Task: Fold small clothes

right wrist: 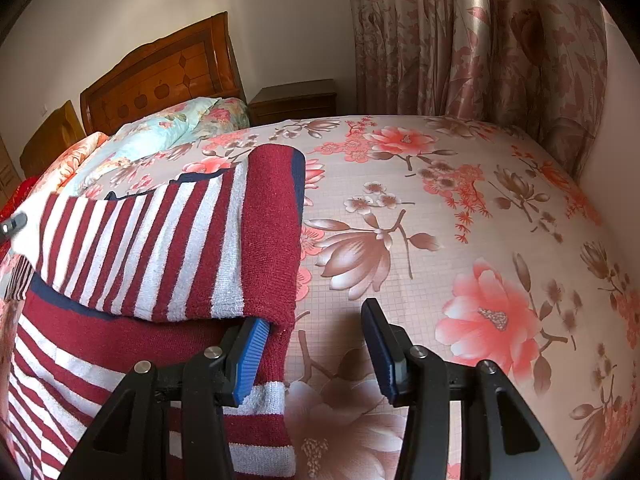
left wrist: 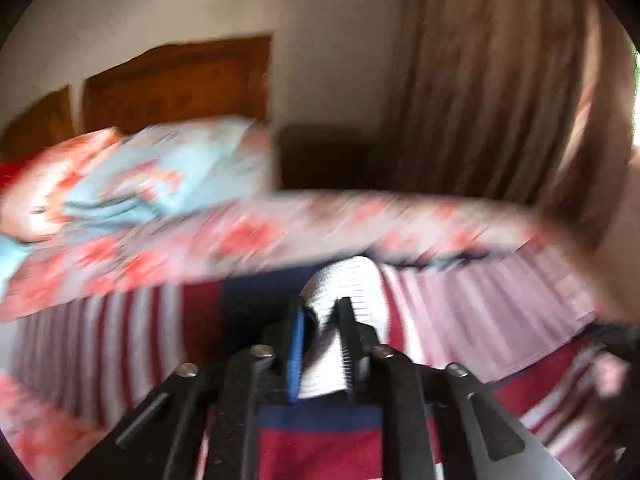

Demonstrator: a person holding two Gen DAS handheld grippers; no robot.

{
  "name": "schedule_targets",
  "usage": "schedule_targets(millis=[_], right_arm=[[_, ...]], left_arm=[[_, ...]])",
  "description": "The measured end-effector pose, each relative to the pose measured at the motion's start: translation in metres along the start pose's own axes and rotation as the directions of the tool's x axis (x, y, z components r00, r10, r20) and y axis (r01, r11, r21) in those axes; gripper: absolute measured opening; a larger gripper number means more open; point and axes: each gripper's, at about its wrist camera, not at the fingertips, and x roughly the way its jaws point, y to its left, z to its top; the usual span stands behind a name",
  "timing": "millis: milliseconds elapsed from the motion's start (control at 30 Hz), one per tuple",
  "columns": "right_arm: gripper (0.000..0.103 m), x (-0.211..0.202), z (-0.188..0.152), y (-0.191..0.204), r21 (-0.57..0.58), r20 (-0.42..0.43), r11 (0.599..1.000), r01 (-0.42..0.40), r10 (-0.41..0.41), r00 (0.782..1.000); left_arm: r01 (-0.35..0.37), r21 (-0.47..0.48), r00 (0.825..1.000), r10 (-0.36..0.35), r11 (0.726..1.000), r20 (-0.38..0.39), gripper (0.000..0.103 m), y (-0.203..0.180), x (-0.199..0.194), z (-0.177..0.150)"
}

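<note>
A striped sweater [right wrist: 152, 248], knitted in dark red and white with navy trim, lies on a bed [right wrist: 460, 208] covered by a pale sheet printed with coral and brown flowers. The garment sits toward the left side of the right wrist view, with one striped part laid over the rest.

The right gripper [right wrist: 314, 344] hovers at the sweater's right edge with its jaws apart. The left, blue-padded finger touches the red hem; the right finger stands over bare sheet. Nothing is clamped between them.

The left wrist view is badly blurred. There, the left gripper [left wrist: 322, 340] has its jaws closed on a bunched fold of the white and striped knit.

At the head of the bed are a wooden headboard [right wrist: 160, 76] and flowered pillows [right wrist: 160, 132]. A dark bedside cabinet [right wrist: 296, 100] stands next to the bed, beside a pink floral curtain [right wrist: 480, 40].
</note>
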Motion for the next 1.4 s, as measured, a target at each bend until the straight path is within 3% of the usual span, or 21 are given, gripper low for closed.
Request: schedule_targets(millis=[33,67,100,167,267,333,367,500,533,733,800,867,967,1100,1233,1400], right_arm=[[0.049,0.000,0.000,0.000,0.001,0.000,1.000,-0.001,0.001,1.000],[0.049,0.000,0.000,0.000,-0.001,0.000,1.000,0.001,-0.001,1.000],[0.049,0.000,0.000,0.000,-0.001,0.000,1.000,0.001,-0.001,1.000],[0.049,0.000,0.000,0.000,0.000,0.000,1.000,0.000,0.000,1.000],[0.049,0.000,0.000,0.000,-0.003,-0.001,1.000,0.003,-0.003,1.000],[0.049,0.000,0.000,0.000,-0.004,-0.001,1.000,0.003,-0.003,1.000],[0.049,0.000,0.000,0.000,-0.003,0.000,1.000,0.002,-0.002,1.000],[0.049,-0.001,0.000,0.001,-0.002,0.000,1.000,0.001,-0.001,1.000],[0.049,-0.001,0.000,0.001,0.000,0.001,1.000,-0.003,0.003,1.000],[0.055,-0.001,0.000,0.000,-0.009,-0.003,0.999,-0.040,0.040,0.999],[0.055,-0.004,-0.001,0.001,-0.043,-0.033,0.998,-0.036,0.035,0.999],[0.054,-0.014,-0.005,-0.004,0.018,-0.078,0.998,-0.053,0.054,0.995],[0.054,-0.042,-0.006,-0.011,0.101,0.010,0.992,-0.080,0.080,0.997],[0.054,-0.056,0.026,0.015,0.010,0.108,0.991,-0.132,0.130,0.986],[0.054,-0.012,0.070,0.056,-0.123,0.021,0.967,-0.224,0.228,0.973],[0.054,0.062,0.092,0.070,-0.181,-0.108,0.965,-0.187,0.170,0.980]], left_arm=[[-0.089,-0.018,0.995,0.088,0.996,-0.039,0.095,0.005,0.009,-0.003],[-0.158,-0.052,0.987,0.156,0.986,-0.048,0.103,0.013,0.013,-0.005],[-0.198,-0.094,0.980,0.196,0.976,-0.037,0.103,0.020,0.010,-0.006],[-0.194,-0.185,0.980,0.201,0.963,0.017,0.103,0.029,-0.003,-0.003],[-0.079,-0.176,0.993,0.092,0.981,0.071,0.103,0.016,-0.013,0.007],[0.066,-0.130,0.997,-0.060,0.989,0.049,0.103,-0.002,-0.007,0.013],[0.104,-0.120,0.994,-0.101,0.987,0.030,0.103,-0.007,0.000,0.014],[0.120,-0.147,0.978,-0.142,0.982,-0.150,0.103,-0.017,0.055,0.003],[0.110,-0.114,0.987,-0.123,0.987,-0.108,0.103,-0.019,0.057,-0.003],[0.083,-0.064,0.986,-0.091,0.994,-0.137,0.103,-0.031,0.060,-0.006],[0.063,-0.042,0.987,-0.068,0.997,-0.148,0.103,-0.036,0.063,-0.006],[0.039,-0.020,0.987,-0.041,0.999,-0.156,0.103,-0.041,0.065,-0.007],[0.013,0.004,0.986,-0.012,1.000,-0.164,0.103,-0.043,0.066,-0.008],[0.031,-0.016,0.987,-0.033,0.999,-0.158,0.103,-0.040,0.066,-0.007],[0.025,-0.017,0.987,-0.027,1.000,-0.159,0.103,-0.039,0.066,-0.007],[0.026,-0.025,0.987,-0.030,0.999,-0.157,0.103,-0.038,0.065,-0.007]])
